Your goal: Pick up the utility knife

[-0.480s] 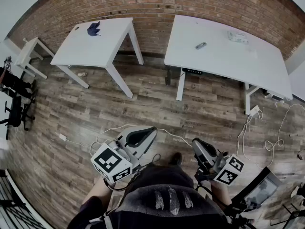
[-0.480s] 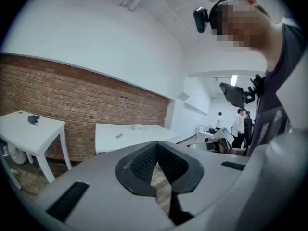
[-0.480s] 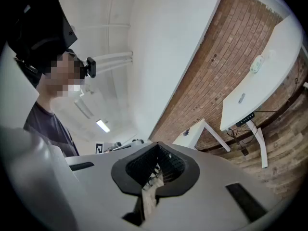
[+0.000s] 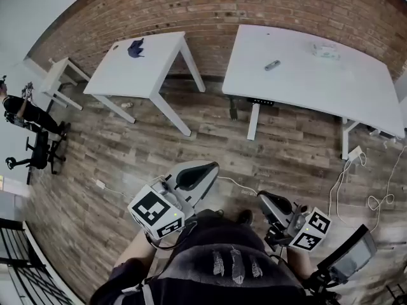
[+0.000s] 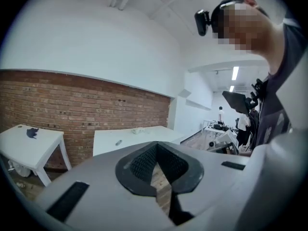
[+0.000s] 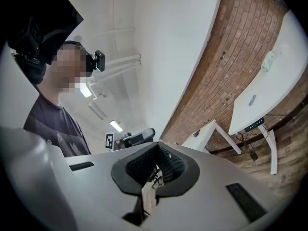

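The utility knife (image 4: pixel 272 65) is a small grey bar lying on the large white table (image 4: pixel 356 88) by the brick wall, far ahead of me. It also shows as a tiny grey piece (image 5: pixel 118 142) in the left gripper view and as a sliver (image 6: pixel 252 100) in the right gripper view. My left gripper (image 4: pixel 194 175) is held low near my body over the wood floor, jaws shut and empty. My right gripper (image 4: pixel 275 205) hangs likewise near my body, shut with nothing in it. Both are well short of the table.
A smaller white table (image 4: pixel 143 68) with a dark blue object (image 4: pixel 135 47) stands to the left. A pale packet (image 4: pixel 325 51) lies near the knife. A little side table (image 4: pixel 60 75), a black chair (image 4: pixel 38 148), floor cables (image 4: pixel 375 196) and a dark screen (image 4: pixel 348 256) ring the area.
In the head view the tables and floor have slid to the right and slightly down. Both grippers stay shut near my body.
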Demonstrator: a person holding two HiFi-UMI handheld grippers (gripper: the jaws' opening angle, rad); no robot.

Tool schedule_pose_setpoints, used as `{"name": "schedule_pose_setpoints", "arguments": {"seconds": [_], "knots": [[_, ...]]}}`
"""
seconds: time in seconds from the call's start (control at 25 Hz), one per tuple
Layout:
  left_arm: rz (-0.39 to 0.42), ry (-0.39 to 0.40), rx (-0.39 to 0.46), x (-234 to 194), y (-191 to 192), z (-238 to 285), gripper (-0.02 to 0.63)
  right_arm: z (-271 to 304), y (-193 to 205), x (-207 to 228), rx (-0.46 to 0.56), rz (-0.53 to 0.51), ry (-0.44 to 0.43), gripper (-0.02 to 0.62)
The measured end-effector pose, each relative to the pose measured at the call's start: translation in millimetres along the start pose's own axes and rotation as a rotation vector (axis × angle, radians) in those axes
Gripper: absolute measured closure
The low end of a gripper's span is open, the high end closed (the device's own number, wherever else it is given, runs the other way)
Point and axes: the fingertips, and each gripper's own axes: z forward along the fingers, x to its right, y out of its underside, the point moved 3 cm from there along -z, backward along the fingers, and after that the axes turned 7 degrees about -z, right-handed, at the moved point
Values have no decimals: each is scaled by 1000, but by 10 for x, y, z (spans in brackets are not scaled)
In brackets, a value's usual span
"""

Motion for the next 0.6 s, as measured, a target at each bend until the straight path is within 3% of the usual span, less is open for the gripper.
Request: {"name": "schedule_pose_setpoints", "arguments": {"seconds": [0.24, 0.4, 0.6], "knots": [[34, -11, -3, -52, 53, -23, 609, 64, 113, 91, -29, 59, 3, 597], [62, -33, 16, -201, 30, -15, 607, 157, 37, 155, -31, 46, 17, 597], [47, 3, 74, -507, -21, 83, 607, 304, -87, 291, -40, -9, 94, 597]]}}
